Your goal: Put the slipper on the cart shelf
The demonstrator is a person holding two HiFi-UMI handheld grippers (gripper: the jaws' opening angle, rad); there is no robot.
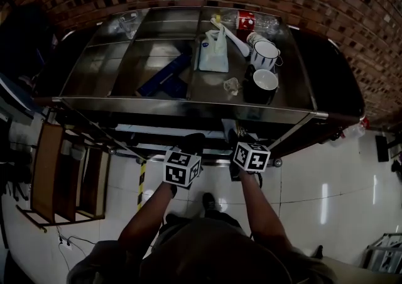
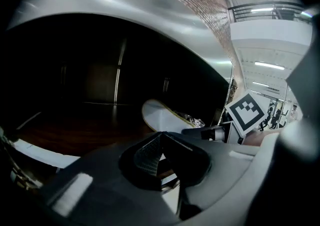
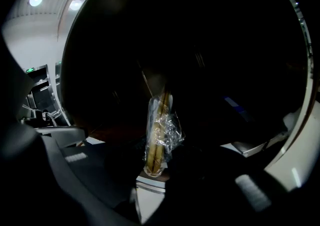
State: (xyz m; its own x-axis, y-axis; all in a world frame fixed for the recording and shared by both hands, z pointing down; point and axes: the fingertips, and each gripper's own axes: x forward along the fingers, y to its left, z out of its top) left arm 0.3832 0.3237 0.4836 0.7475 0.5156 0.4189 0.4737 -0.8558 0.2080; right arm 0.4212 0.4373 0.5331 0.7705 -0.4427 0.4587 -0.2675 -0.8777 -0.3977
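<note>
The slipper (image 3: 156, 135), pale-soled with a yellow edge and wrapped in clear plastic, shows edge-on between the jaws of my right gripper (image 3: 154, 172), which is shut on its near end. In the left gripper view the slipper (image 2: 161, 115) reaches into the dark space of the cart's lower shelf (image 2: 75, 130), just above the wood-toned shelf surface. My left gripper (image 2: 161, 142) is beside it, shut, with nothing in it. In the head view both grippers, left (image 1: 190, 143) and right (image 1: 242, 139), reach under the steel cart top (image 1: 157, 56), which hides the slipper.
On the cart top lie a blue object (image 1: 164, 76), a white bag (image 1: 213, 50), a white mug (image 1: 265, 55), a black mug (image 1: 260, 87), a bottle (image 1: 248, 20) and a glass (image 1: 129, 22). Wooden frames (image 1: 63, 176) stand at the left and a brick wall behind.
</note>
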